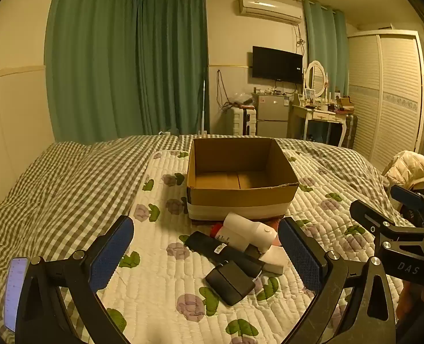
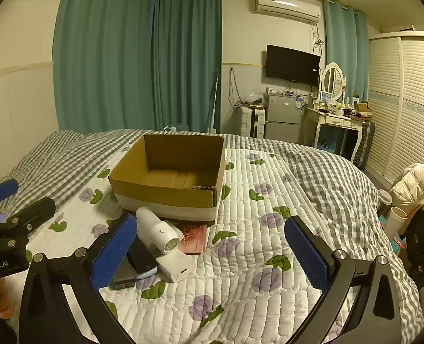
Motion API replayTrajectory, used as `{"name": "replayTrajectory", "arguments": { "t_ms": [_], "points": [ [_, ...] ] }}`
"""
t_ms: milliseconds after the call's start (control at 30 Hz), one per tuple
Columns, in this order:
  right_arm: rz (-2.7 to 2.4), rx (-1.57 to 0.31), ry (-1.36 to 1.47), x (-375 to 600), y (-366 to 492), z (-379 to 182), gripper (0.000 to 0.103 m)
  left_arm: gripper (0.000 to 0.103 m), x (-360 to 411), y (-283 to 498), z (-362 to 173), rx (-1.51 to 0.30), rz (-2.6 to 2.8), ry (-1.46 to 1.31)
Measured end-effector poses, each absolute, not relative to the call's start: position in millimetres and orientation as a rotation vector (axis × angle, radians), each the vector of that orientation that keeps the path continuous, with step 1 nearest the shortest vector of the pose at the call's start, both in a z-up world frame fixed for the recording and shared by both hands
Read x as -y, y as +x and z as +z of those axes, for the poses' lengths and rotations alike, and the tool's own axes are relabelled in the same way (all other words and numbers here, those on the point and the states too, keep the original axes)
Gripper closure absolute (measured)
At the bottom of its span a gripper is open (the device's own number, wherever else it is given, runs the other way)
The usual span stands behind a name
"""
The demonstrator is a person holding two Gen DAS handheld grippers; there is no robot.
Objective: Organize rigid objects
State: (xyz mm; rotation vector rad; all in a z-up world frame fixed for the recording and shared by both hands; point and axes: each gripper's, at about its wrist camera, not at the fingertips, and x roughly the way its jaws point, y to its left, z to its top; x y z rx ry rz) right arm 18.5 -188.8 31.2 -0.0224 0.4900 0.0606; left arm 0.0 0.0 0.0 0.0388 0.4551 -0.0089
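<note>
Bedroom with green curtains (image 1: 125, 66); quilted bed (image 1: 160, 281) bearing an open cardboard box (image 1: 242, 197).

Just beside the box at 6 o'clock, heaped: white bottle (image 1: 247, 230), black case (image 1: 222, 250), black charger (image 1: 229, 282), white adapter (image 2: 175, 266). Left gripper (image 1: 206, 258) and right gripper (image 2: 212, 253) both spread wide, holding nothing.

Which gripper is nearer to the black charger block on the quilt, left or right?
Left. The black charger block lies between the open fingers of the left gripper. The right gripper is open over bare quilt, with the pile beyond its left finger.
</note>
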Motion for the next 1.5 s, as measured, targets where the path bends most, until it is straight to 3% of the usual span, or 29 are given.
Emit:
{"name": "replayTrajectory", "arguments": {
  "t_ms": [1500],
  "points": [
    [0.062, -0.505, -0.032, 184, 24, 24, 0.000, 0.000, -6, 5, -5, -0.480, 0.010, 0.018]
  ]
}}
